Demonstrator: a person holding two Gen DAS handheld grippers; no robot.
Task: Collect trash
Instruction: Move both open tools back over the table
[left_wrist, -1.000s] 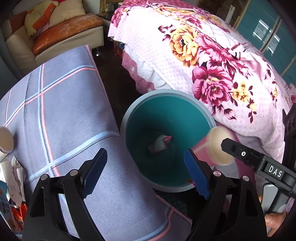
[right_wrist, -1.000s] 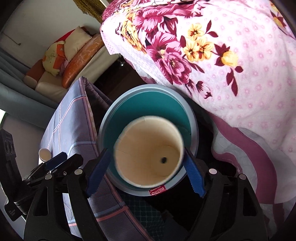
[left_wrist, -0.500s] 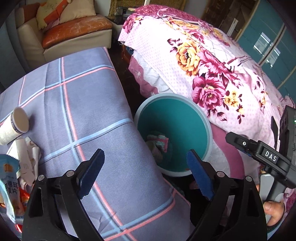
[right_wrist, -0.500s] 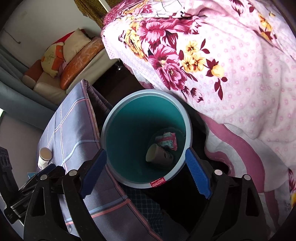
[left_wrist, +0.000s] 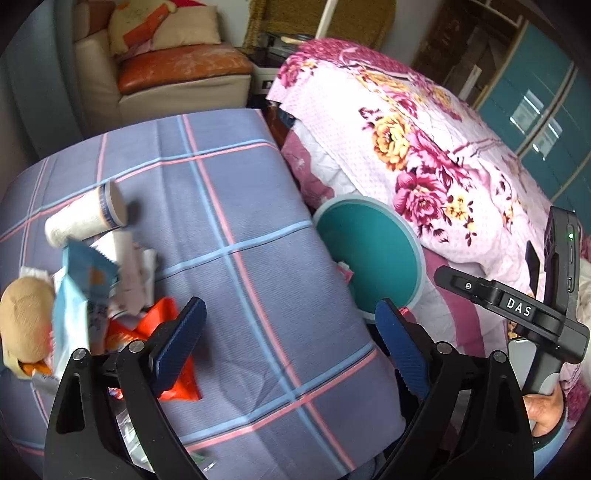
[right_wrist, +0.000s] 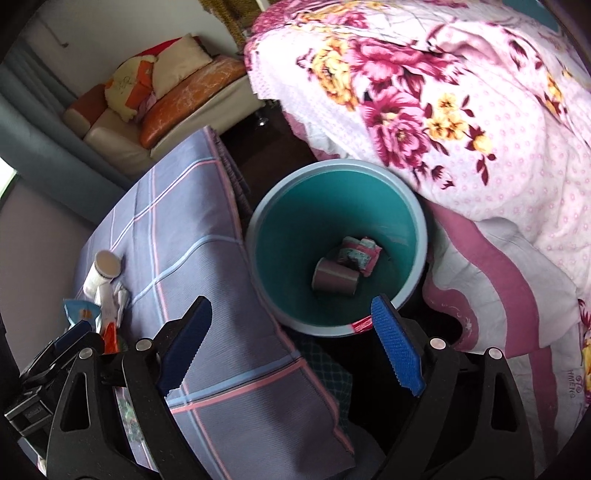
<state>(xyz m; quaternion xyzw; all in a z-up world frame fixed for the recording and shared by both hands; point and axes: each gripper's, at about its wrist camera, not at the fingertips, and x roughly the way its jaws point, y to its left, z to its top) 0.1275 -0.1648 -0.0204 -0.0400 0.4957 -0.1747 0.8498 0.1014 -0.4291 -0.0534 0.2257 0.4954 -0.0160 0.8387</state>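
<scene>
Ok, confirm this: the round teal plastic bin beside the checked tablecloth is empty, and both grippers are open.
Not empty: the right wrist view shows a paper cup and a crumpled pink wrapper at the bottom of the teal bin. Both grippers, left and right, are open.

The tablecloth (left_wrist: 236, 229) is lavender-grey with pink and pale-blue check lines. At three o'clock from it the bin (right_wrist: 334, 236) is teal inside with a pale-blue rim, and beyond lies a pink dotted quilt (right_wrist: 461, 110) with magenta and yellow flowers.
</scene>
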